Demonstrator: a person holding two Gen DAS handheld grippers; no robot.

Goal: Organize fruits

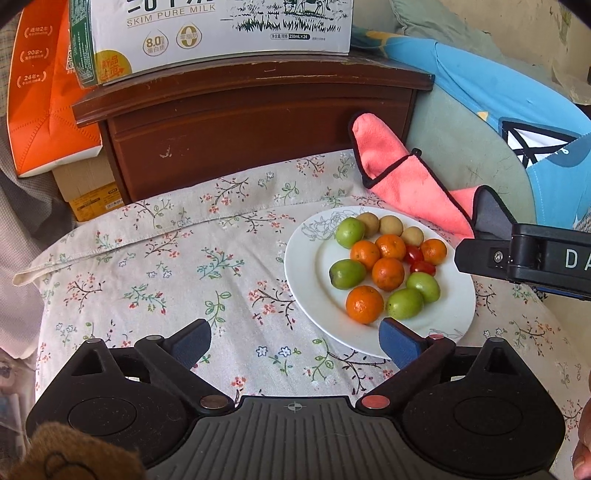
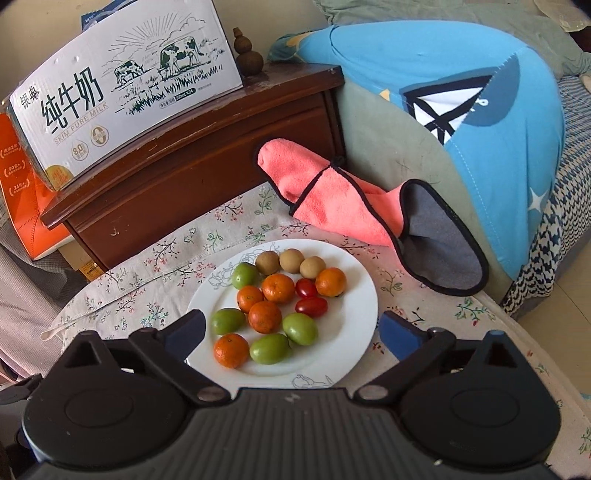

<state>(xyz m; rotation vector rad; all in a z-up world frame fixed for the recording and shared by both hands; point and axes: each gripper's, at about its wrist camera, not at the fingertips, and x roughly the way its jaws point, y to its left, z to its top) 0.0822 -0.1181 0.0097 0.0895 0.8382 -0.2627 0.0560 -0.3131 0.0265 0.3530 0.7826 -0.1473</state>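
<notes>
A white plate (image 1: 310, 258) (image 2: 354, 280) lies on the flowered cloth and carries several small oranges (image 1: 364, 304) (image 2: 265, 316), several green fruits (image 1: 347, 273) (image 2: 300, 328), three tan round fruits (image 1: 390, 225) (image 2: 291, 260) and two cherry tomatoes (image 1: 422, 268) (image 2: 311, 306). My left gripper (image 1: 295, 345) is open over the cloth to the left of the plate's near rim, nothing between its blue pads. My right gripper (image 2: 291, 334) is open, its fingers straddling the plate's near half above the fruit without touching it. One finger of the right gripper (image 1: 524, 254) shows at the right edge of the left wrist view.
A pink cloth with black trim (image 1: 406, 181) (image 2: 332, 199) lies behind the plate against a blue-and-green cushion (image 2: 461, 92). A dark wooden cabinet (image 1: 258, 125) (image 2: 207, 162) stands behind the table, bearing a milk carton box (image 1: 221, 33) (image 2: 122, 92). An orange box (image 1: 44, 92) stands at left.
</notes>
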